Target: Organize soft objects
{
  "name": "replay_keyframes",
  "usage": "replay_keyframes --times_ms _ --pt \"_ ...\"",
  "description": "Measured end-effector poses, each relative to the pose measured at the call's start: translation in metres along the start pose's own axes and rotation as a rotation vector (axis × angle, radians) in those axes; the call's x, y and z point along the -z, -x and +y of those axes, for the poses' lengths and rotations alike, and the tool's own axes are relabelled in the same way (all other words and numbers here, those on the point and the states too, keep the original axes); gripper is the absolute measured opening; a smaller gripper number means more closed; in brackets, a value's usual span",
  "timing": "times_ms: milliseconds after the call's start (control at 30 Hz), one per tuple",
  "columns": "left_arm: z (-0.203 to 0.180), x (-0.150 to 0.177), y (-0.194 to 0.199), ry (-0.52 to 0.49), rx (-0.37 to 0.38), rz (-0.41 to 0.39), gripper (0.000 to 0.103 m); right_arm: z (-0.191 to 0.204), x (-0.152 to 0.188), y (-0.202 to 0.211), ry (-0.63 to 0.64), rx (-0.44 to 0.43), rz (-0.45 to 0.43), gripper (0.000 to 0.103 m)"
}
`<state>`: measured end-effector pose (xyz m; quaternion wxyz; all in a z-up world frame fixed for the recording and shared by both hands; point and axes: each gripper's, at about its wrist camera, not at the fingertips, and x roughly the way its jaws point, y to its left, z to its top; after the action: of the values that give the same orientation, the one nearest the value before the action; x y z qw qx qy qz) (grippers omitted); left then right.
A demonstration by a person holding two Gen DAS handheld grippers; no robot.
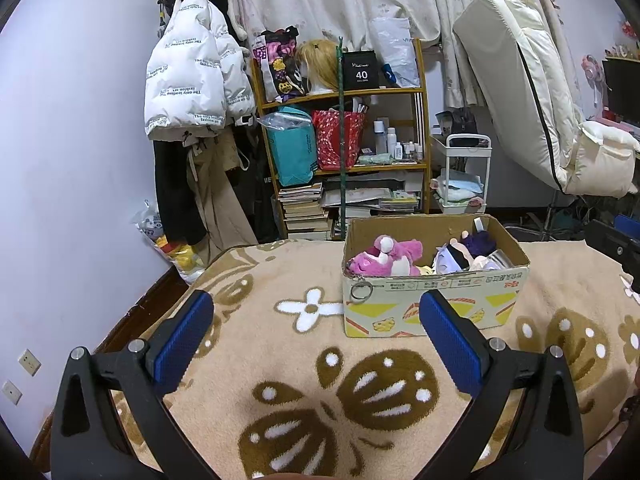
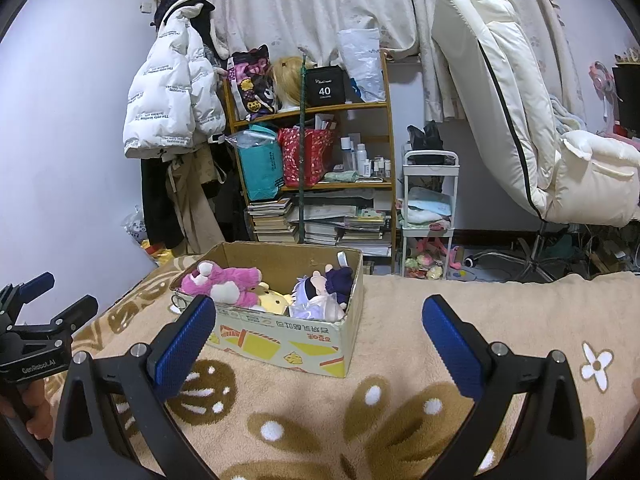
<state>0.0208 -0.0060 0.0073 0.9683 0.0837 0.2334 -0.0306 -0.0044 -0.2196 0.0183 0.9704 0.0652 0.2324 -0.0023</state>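
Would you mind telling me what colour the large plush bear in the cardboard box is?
Pink, with white patches; the plush bear shows best in the right wrist view.

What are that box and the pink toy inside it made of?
The box looks like corrugated cardboard: brown matte inside, printed outside, with creased edges. The pink toy seems to be plush fabric, fuzzy and soft-looking; its stuffing cannot be seen.

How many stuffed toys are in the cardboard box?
3 clearly: a pink bear at the left, a yellow plush in the middle, a purple-haired doll at the right of the box. More may hide underneath.
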Motion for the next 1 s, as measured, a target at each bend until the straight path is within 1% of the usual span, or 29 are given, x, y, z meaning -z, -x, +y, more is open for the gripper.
replay_keyframes --times_ms 900,1000 --pt "-0.0017 0.0021 0.0000 0.003 -0.003 0.004 0.102 -0.0025 0.0004 -0.0008 -0.002 0.000 0.001 0.103" --pt "-0.0014 0.0022 -0.0003 0.004 0.007 0.003 0.102 -0.0029 0.0003 -0.0010 -0.002 0.000 0.000 0.103"
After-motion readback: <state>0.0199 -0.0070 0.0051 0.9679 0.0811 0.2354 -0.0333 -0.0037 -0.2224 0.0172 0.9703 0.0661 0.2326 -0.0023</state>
